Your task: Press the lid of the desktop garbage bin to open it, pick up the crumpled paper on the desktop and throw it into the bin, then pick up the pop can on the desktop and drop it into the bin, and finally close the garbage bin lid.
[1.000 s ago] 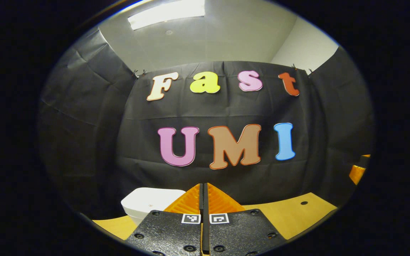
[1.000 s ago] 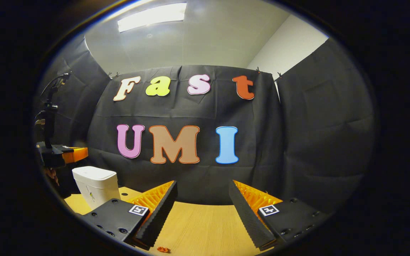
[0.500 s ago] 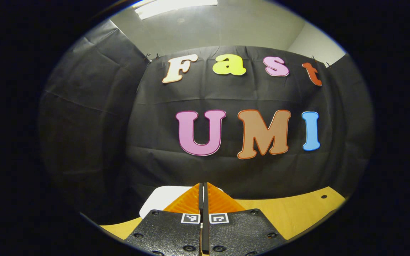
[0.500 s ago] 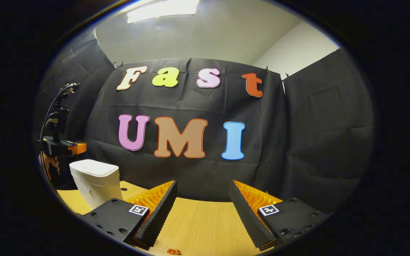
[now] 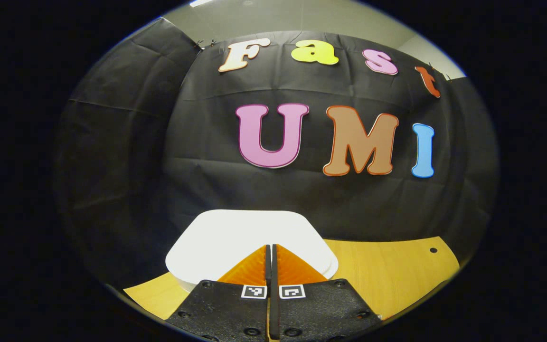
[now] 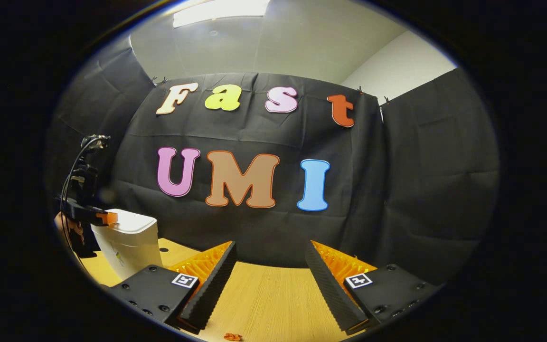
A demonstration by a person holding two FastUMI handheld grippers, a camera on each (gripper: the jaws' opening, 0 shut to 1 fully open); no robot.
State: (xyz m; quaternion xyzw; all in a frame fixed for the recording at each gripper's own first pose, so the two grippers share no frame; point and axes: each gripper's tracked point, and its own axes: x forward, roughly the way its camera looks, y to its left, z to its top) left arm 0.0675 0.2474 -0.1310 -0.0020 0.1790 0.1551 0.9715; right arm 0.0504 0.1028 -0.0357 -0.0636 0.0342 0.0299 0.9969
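Note:
A white desktop bin point(image 6: 128, 244) stands at the left of the wooden table, its lid point(image 5: 249, 240) down. My left gripper point(image 5: 270, 247) is shut with nothing between its fingers, and its tip sits right over the near part of the lid; whether it touches I cannot tell. In the right gripper view the left gripper point(image 6: 107, 218) shows at the bin's top edge, held by a hand point(image 6: 67, 228). My right gripper point(image 6: 269, 249) hovers open over the table, well to the right of the bin.
The wooden table point(image 6: 268, 304) runs out in front of the right gripper. A small orange scrap point(image 6: 231, 337) lies on it near the front edge. A small hole point(image 5: 433, 250) marks the table at the far right. Black cloth walls close the booth.
My left gripper has dropped and come forward over the bin, so the lid now looms large under its tip. The right gripper has barely moved.

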